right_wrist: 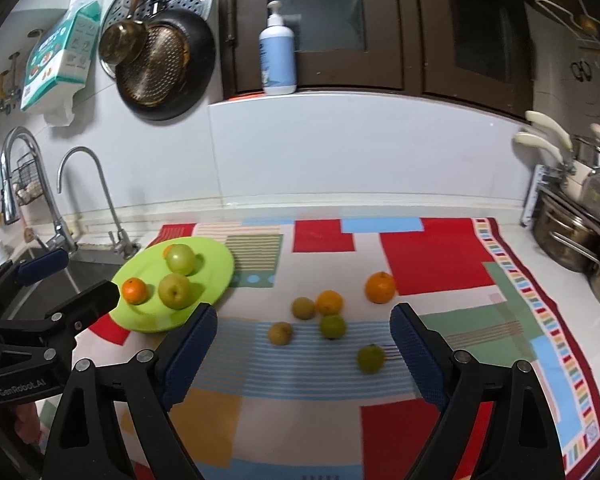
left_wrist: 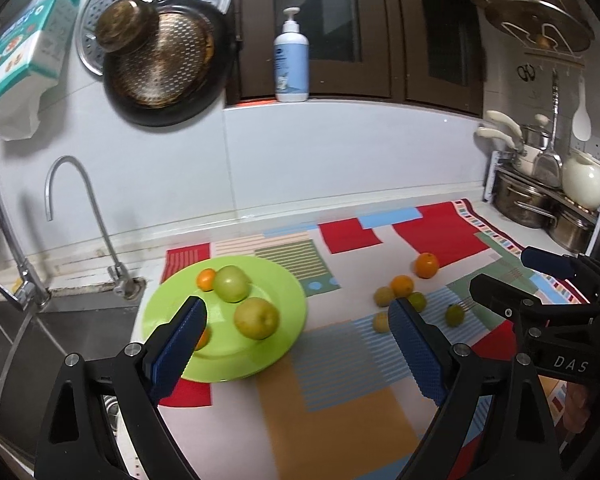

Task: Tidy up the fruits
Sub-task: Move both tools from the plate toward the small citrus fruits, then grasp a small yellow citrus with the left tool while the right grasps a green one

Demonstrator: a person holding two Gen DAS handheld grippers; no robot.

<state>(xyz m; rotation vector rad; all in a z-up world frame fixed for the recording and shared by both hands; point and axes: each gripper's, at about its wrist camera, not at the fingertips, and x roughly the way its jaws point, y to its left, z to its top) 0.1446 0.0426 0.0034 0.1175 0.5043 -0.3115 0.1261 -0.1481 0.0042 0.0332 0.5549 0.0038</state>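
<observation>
Hiding behind left hand-held gripper (left_wrist: 296, 320) — orange (left_wrist: 203, 338) (half).

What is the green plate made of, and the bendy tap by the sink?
The green plate looks like plastic: one flat bright lime colour with a soft, dull shine, though glazed ceramic can't be ruled out. The curved tap looks like polished metal, probably steel: silvery grey with bright reflections.

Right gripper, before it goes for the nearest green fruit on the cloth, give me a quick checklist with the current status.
1. Right gripper open and holding nothing: ok.
2. Nearest green fruit unobstructed, apart from other fruit: ok.
3. Green plate has free space: ok.
4. Left gripper open, clear of the target: ok.
5. Fruit resting still on the patterned cloth: cannot tell, image blurred.
</observation>
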